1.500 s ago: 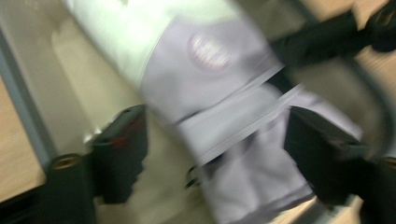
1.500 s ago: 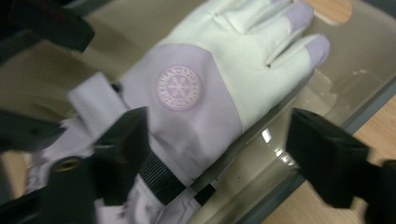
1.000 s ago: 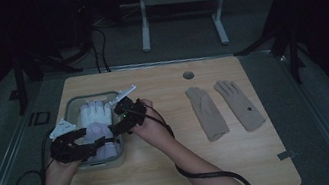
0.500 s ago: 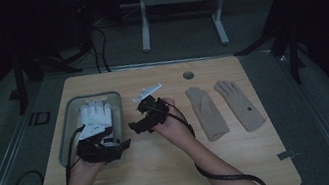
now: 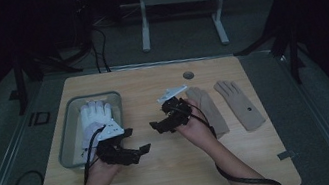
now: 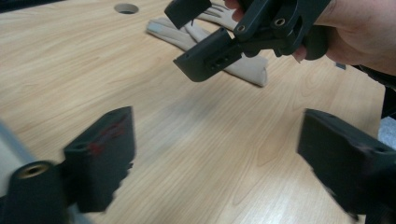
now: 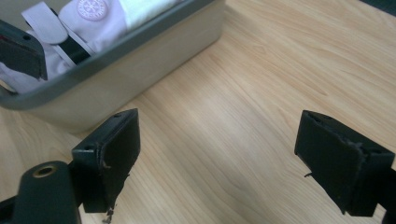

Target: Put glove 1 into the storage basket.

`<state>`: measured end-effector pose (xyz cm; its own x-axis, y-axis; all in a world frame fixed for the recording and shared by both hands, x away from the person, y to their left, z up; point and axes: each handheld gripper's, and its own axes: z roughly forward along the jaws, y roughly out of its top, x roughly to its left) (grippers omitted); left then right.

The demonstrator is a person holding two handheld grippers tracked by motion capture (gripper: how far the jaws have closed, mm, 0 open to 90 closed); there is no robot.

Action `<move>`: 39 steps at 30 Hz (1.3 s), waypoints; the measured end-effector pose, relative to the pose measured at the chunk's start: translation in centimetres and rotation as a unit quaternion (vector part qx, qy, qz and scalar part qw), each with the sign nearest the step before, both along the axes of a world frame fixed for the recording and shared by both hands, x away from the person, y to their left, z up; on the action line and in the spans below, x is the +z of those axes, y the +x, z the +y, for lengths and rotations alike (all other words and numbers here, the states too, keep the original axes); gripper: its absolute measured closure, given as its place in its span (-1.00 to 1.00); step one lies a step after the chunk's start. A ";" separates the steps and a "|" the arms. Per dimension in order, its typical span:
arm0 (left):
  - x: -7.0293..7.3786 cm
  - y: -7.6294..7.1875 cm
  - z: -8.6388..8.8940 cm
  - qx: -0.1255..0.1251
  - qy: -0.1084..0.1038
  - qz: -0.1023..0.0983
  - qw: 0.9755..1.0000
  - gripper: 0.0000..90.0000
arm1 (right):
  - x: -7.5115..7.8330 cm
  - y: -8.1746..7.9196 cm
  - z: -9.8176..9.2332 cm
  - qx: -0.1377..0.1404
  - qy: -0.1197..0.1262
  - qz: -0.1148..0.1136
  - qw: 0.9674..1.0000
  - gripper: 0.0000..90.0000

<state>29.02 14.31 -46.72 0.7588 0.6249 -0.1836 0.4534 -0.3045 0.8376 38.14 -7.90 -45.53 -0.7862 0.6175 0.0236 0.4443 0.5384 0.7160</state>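
My left tool [image 5: 134, 151] hung wide open and empty, jaws just widened, beside the grey metal tray [image 5: 69, 134] holding white gloves [image 5: 93, 115], my right tool [image 5: 160, 125] likewise gaped empty over the wooden table [image 5: 176, 171], near the beige gloves [image 5: 241, 105].

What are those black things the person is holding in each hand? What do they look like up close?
They are hand-held tongs, left and right: black and blocky, each with two squared jaws. Each carries a pale three-cornered plate on top and trails a black cable. The left jaw pad has reddish smudges. The forearms are bare.
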 end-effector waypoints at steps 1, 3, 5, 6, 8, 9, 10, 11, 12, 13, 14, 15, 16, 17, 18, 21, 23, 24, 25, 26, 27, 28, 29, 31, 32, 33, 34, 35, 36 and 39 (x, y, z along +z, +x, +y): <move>-0.1 0.0 -0.2 -0.002 0.000 0.002 1.000 -0.94 | -0.1 -0.1 -0.4 0.001 0.000 -0.006 1.000 -0.69; -0.3 0.0 -0.8 -0.009 -0.004 0.000 1.000 -0.96 | -0.3 -0.2 -1.0 0.000 0.000 -0.012 1.000 -0.69; -0.6 -0.1 -1.1 -0.010 -0.003 -0.004 1.000 -0.96 | -0.6 -0.1 -1.6 -0.006 -0.006 -0.017 1.000 -0.69; -0.8 0.0 -1.3 -0.013 -0.004 -0.001 1.000 -0.96 | -0.8 -0.1 -2.0 -0.007 -0.007 -0.018 1.000 -0.69; -1.1 0.0 -1.7 -0.020 -0.006 0.002 1.000 -0.96 | -1.0 -0.3 -2.6 -0.007 -0.007 -0.020 1.000 -0.68; -1.3 0.0 -1.9 -0.024 -0.005 0.006 1.000 -0.96 | -1.1 -0.4 -2.8 -0.003 -0.008 -0.024 1.000 -0.68; -1.6 0.0 -2.2 -0.030 -0.003 0.006 1.000 -0.96 | -1.2 -0.5 -3.1 -0.002 -0.011 -0.027 1.000 -0.68; -1.8 0.0 -2.3 -0.034 -0.003 0.007 0.999 -0.96 | -1.3 -0.6 -3.5 -0.001 -0.009 -0.029 1.000 -0.68; -2.0 -0.1 -2.5 -0.039 -0.001 0.007 0.999 -0.96 | -1.3 -0.6 -3.7 -0.001 -0.007 -0.031 0.999 -0.68; -2.2 -0.1 -2.8 -0.041 0.002 0.008 0.999 -0.96 | -1.4 -0.7 -4.0 -0.002 -0.004 -0.032 0.999 -0.69; -2.5 -0.1 -3.0 -0.043 0.002 0.007 0.999 -0.96 | -1.5 -0.8 -4.3 0.000 -0.002 -0.029 1.000 -0.69; -2.7 -0.2 -3.2 -0.044 0.000 0.007 0.999 -0.96 | -1.6 -0.8 -4.6 0.002 -0.002 -0.028 1.000 -0.69; -3.1 -0.3 -3.4 -0.045 -0.004 0.004 0.999 -0.96 | -1.8 -0.9 -4.9 0.002 0.001 -0.028 1.000 -0.69; -3.3 -0.3 -3.5 -0.045 -0.005 0.004 0.999 -0.96 | -1.9 -1.0 -5.2 0.003 0.004 -0.029 1.000 -0.70; -3.7 -0.3 -3.7 -0.046 -0.006 0.002 0.999 -0.96 | -2.0 -1.0 -5.4 0.006 0.003 -0.029 1.000 -0.70; -4.5 -0.5 -4.1 -0.046 -0.003 -0.001 0.999 -0.96 | -2.5 -1.1 -6.3 0.016 -0.002 -0.030 0.999 -0.72; -5.0 -0.7 -4.5 -0.047 0.003 -0.006 0.999 -0.96 | -3.0 -1.2 -6.9 0.017 -0.006 -0.029 0.999 -0.72; -5.0 -0.7 -4.5 -0.047 0.003 -0.006 0.999 -0.96 | -3.0 -1.2 -6.9 0.017 -0.006 -0.029 0.999 -0.72; -5.6 -0.9 -4.7 -0.049 0.005 -0.011 0.999 -0.96 | -3.2 -1.3 -7.3 0.018 -0.005 -0.028 0.999 -0.73; -5.8 -0.9 -4.8 -0.047 0.006 -0.010 0.999 -0.96 | -3.5 -1.3 -8.2 0.012 0.003 -0.027 1.000 -0.73; -6.1 -1.0 -4.8 -0.046 0.008 -0.010 0.999 -0.96 | -3.6 -1.3 -8.6 0.009 0.007 -0.022 1.000 -0.73; -6.3 -0.9 -4.8 -0.044 0.003 -0.009 0.999 -0.96 | -3.8 -1.3 -9.0 0.004 0.010 -0.021 1.000 -0.73; -6.6 -0.9 -4.8 -0.042 0.001 -0.006 0.999 -0.96 | -3.9 -1.2 -9.4 -0.003 0.017 -0.021 1.000 -0.73; -7.0 -0.9 -4.8 -0.038 0.006 -0.008 0.999 -0.96 | -4.0 -1.1 -10.1 -0.021 0.020 -0.023 0.999 -0.74; -7.1 -0.9 -4.8 -0.036 0.013 -0.011 0.999 -0.96 | -4.1 -1.1 -10.3 -0.030 0.018 -0.030 0.999 -0.75; -7.3 -1.0 -4.8 -0.034 0.015 -0.015 0.999 -0.96 | -4.2 -1.1 -10.7 -0.023 0.021 -0.029 0.999 -0.78; -7.4 -1.1 -4.8 -0.033 0.018 -0.018 0.999 -0.96 | -4.3 -1.1 -11.0 -0.026 0.021 -0.032 0.999 -0.77; -7.5 -1.2 -4.8 -0.026 0.021 -0.022 0.999 -0.96 | -4.4 -1.0 -11.3 -0.037 0.019 -0.031 0.999 -0.77; -7.5 -1.2 -4.8 -0.026 0.021 -0.022 0.999 -0.96 | -4.4 -1.0 -11.3 -0.037 0.019 -0.031 0.999 -0.77; -7.8 -1.5 -4.6 -0.014 0.019 -0.028 0.999 -0.96 | -5.0 -0.7 -12.6 -0.045 0.012 -0.032 0.998 -0.70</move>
